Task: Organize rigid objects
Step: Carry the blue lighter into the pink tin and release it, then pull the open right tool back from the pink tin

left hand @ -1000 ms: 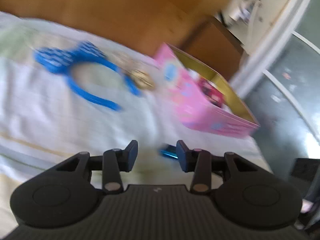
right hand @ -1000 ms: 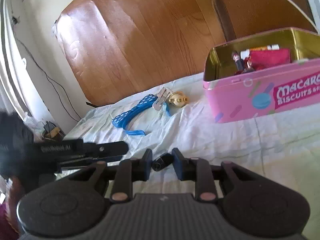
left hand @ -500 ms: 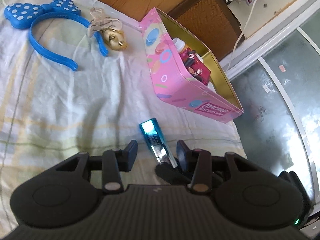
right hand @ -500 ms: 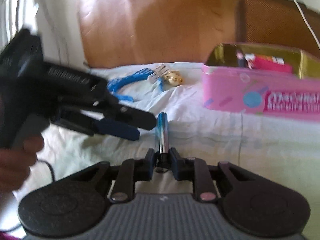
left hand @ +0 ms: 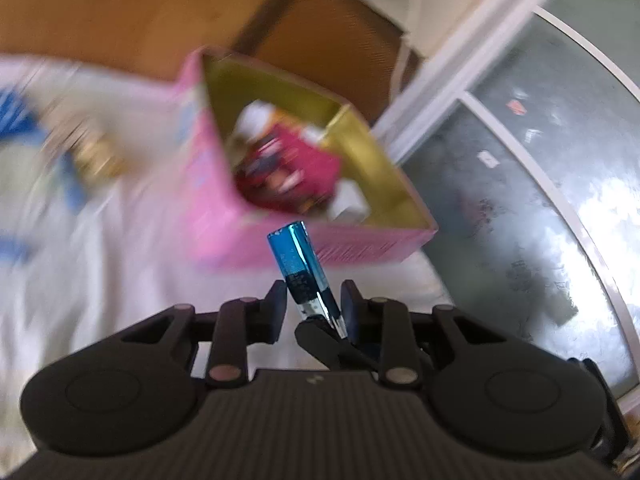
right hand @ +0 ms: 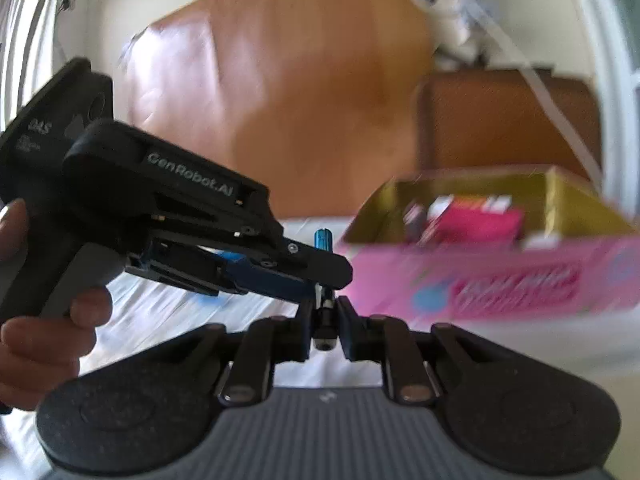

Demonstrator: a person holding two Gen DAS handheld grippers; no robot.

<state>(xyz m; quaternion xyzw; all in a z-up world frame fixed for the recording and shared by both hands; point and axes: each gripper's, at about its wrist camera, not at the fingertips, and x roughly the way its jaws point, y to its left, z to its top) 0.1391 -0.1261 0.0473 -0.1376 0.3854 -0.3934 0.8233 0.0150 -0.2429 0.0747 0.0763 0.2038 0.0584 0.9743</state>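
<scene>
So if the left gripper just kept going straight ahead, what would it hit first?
Most likely the pink biscuit tin, near its front wall or open top; blur leaves depth unclear. The left gripper carries a blue tube.

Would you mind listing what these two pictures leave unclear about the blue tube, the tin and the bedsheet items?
- Blue tube: right wrist view, left gripper covers its middle.
- Pink tin: contents and lettering smeared by motion blur, both views.
- Blue headband and gold trinket: left wrist view, blurred; headband cut by the edge.

Pink tin (left hand: 224,216) contents smeared by blur, blue headband (left hand: 16,128) cut off at left edge
</scene>
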